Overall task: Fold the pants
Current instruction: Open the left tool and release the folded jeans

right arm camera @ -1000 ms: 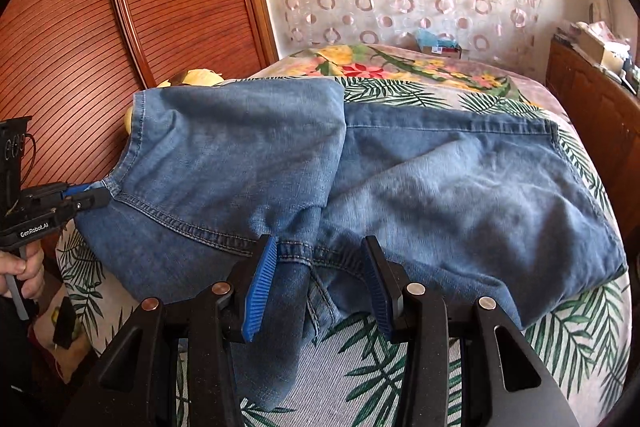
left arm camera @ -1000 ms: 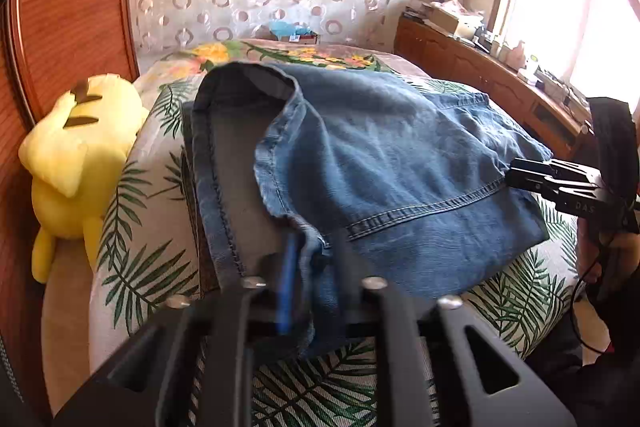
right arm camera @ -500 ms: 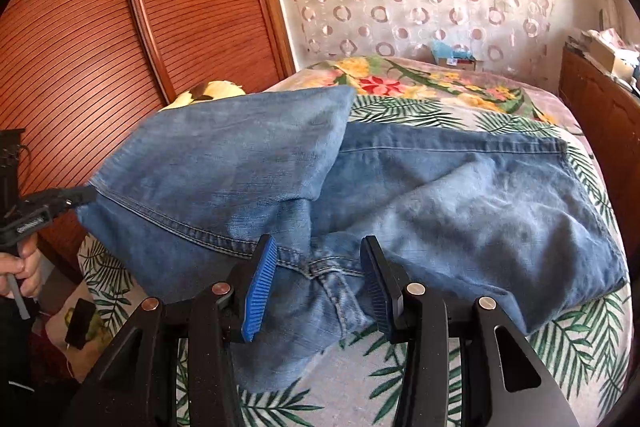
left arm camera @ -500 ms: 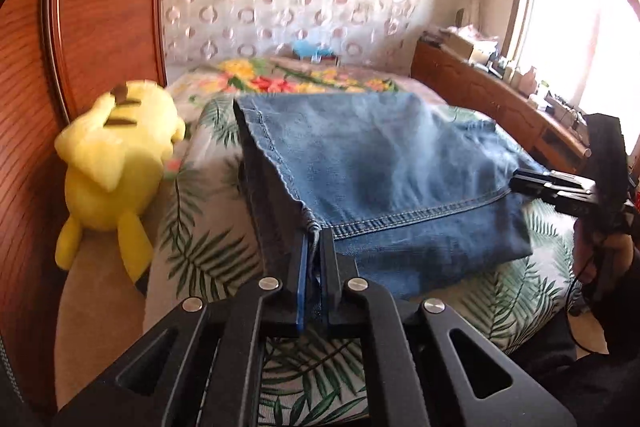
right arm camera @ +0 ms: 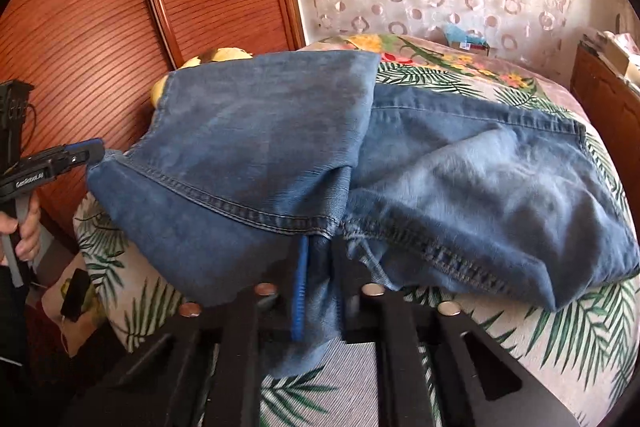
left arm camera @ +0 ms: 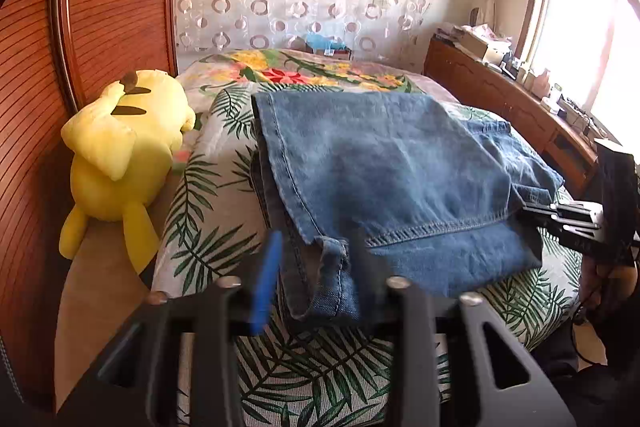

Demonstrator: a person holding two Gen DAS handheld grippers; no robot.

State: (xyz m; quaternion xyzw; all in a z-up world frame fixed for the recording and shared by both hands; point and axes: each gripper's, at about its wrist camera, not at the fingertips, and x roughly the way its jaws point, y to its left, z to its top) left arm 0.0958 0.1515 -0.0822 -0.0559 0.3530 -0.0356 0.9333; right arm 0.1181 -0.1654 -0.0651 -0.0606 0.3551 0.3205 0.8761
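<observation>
Your jeans (left arm camera: pixel 400 183) lie across the leaf-print bedspread (left arm camera: pixel 200 211), already doubled over, with a stitched hem band running just ahead of both pairs of tongs. The change is a swap of grips. A second ago your left gripper (left arm camera: pixel 316 279) was pressed together on the near denim corner; its jaws have just been opening and now stand apart, the blue pad to one side and the corner of cloth slumped loosely between them, touched by neither pad as far as the left wrist view shows. Your right gripper (right arm camera: pixel 320 287), which stood spread around the bunched seam a moment ago, has just been closing and now pinches that fold of denim tight, a tongue of cloth hanging down between its fingers.

So the left corner looks laid down and released, while the right now owns the cloth; I judge you are set to carry the next fold from the right side. Watch that the freed corner does not drag along.

To the far left of your left tongs the yellow plush toy (left arm camera: pixel 120 155) lies against the wooden headboard (left arm camera: pixel 112 7), clear of the jeans
</observation>
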